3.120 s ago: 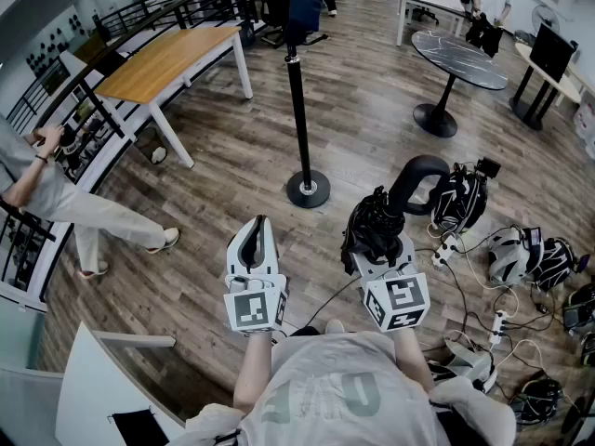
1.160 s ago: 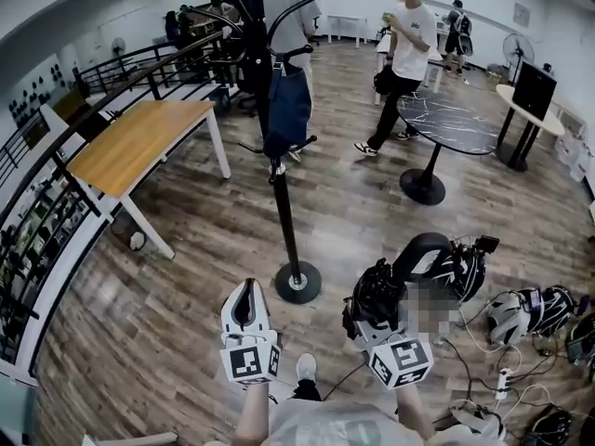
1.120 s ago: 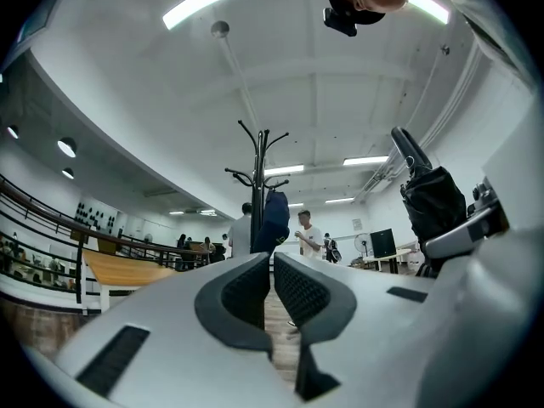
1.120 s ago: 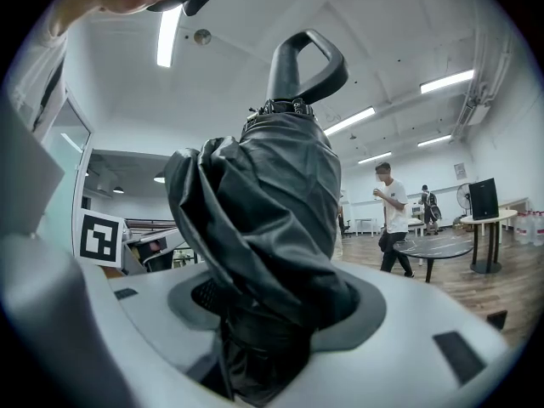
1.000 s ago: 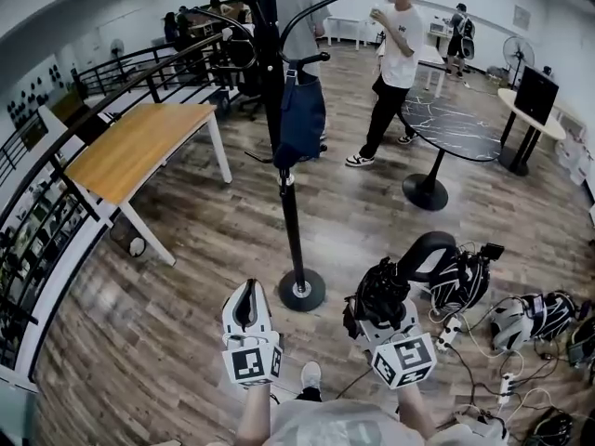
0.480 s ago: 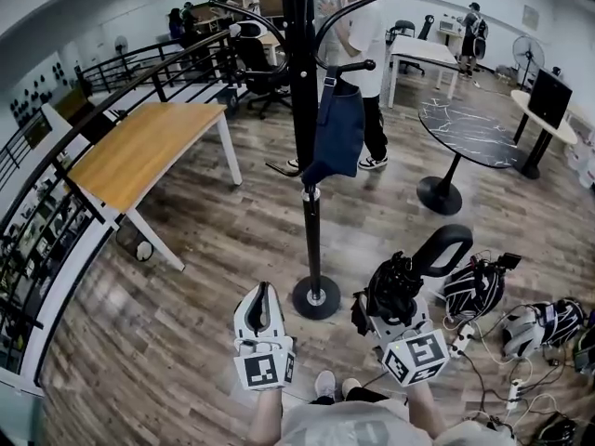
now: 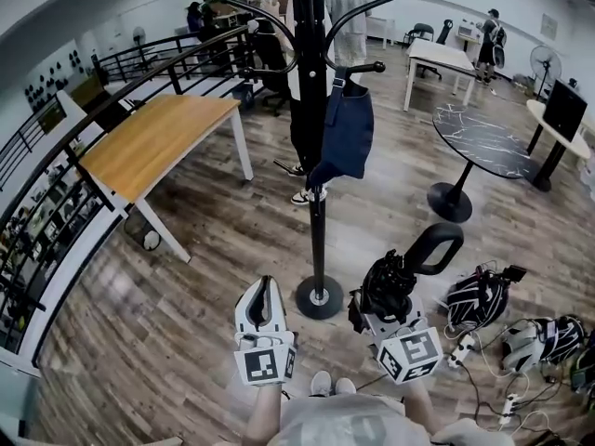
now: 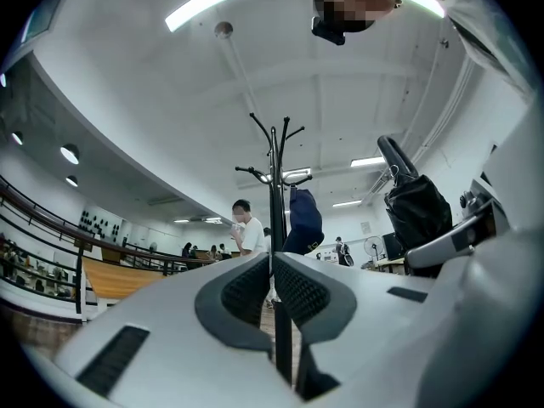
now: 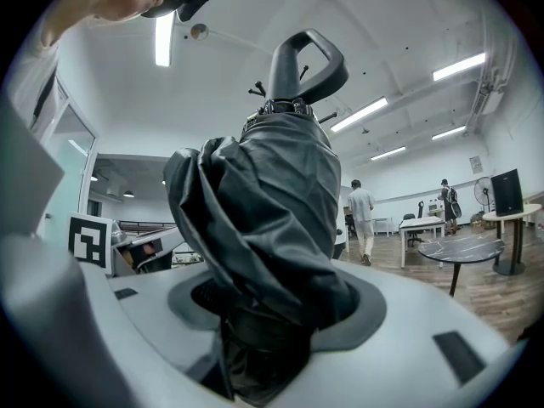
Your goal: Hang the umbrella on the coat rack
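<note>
Wood-plank floor in a big open office, and the tall black metal coat rack with curved hooks (image 7: 317, 170) stands right in front of the person. The folded black fabric umbrella with a loop handle (image 7: 402, 269) is just right of the rack's round base, low down and standing handle-up. The right gripper (image 7: 381, 314) has its jaws spread fairly wide and clamped around the bunched canopy. The left gripper (image 7: 262, 291), just left of the base, has its jaws pretty much together with nothing in them. I'd call this the carry-and-approach step. Next the umbrella has to go way up so that loop can slip over a free hook. The only container on the rack is a dark blue cloth bag (image 7: 346, 136) hanging from a hook on its right side, and I can't see what's inside it.
</note>
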`<state>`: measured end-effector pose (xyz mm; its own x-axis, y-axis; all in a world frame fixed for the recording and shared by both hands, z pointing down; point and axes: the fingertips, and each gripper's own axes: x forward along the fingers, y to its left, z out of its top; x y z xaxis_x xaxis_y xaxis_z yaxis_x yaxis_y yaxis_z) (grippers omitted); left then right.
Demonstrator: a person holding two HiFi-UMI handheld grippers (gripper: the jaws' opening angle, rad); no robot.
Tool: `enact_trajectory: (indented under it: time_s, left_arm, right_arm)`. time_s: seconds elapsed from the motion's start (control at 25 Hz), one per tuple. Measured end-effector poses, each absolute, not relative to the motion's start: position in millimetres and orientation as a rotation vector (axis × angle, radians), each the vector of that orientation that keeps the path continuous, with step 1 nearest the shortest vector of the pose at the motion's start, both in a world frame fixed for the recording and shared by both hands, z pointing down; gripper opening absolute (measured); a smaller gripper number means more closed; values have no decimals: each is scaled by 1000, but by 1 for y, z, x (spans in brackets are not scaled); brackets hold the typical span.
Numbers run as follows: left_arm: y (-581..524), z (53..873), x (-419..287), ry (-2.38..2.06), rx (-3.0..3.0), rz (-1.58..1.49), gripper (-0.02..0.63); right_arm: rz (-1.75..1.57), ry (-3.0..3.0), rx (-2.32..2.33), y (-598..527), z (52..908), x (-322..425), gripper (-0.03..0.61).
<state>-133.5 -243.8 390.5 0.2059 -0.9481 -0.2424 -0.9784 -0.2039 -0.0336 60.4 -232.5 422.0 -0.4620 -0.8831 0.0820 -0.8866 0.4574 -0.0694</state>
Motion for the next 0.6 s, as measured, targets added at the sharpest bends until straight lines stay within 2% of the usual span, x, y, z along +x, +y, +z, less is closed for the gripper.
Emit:
enact_trajectory:
  time_s: [0.6]
  left_arm:
    - [-240,382,-137,1892,-2220,279,38]
  right_arm:
    - [148,-2671,1567,-235,426,65,265]
